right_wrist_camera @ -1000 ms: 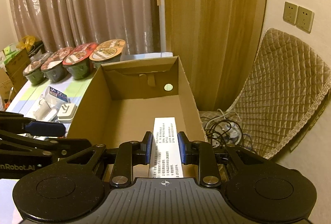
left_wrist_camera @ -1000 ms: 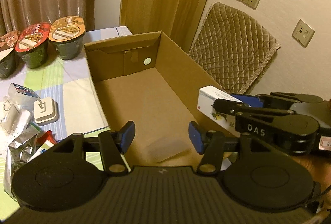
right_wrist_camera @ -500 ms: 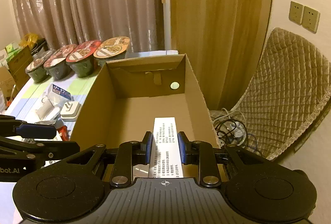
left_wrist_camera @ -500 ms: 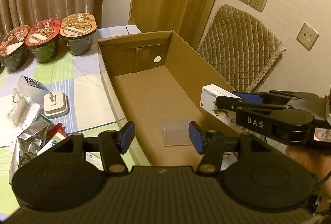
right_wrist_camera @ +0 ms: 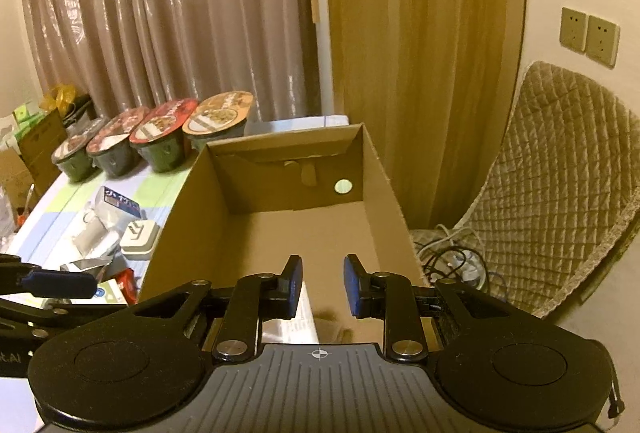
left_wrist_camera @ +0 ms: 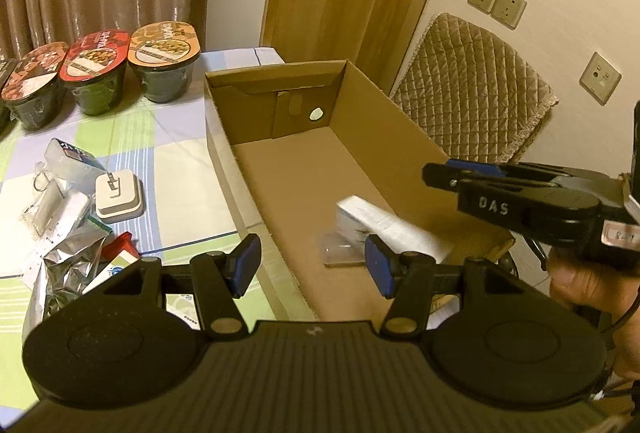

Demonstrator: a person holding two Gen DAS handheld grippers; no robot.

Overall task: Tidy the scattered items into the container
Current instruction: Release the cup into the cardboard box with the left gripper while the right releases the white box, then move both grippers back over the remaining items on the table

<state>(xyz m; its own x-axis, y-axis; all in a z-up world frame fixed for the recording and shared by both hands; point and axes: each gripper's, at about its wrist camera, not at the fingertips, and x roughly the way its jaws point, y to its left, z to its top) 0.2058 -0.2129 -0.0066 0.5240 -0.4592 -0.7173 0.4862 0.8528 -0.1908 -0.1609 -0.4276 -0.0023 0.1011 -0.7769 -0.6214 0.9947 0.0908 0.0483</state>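
The open cardboard box stands on the table's right side. A white printed carton, blurred with motion, lies tilted on the box floor at the near end, over a clear flat packet. My right gripper hangs open above the box's near end, with the carton showing below its left finger. From the left wrist view the right gripper reaches in over the box's right wall. My left gripper is open and holds nothing, above the box's near left wall.
Loose on the checked cloth left of the box lie a white charger, a foil pouch, clear packets and a red item. Noodle bowls line the back. A quilted chair and cables are right of the box.
My right gripper has opened and let go of the white carton, which has dropped into the box. Both grippers have drawn back and up a little.
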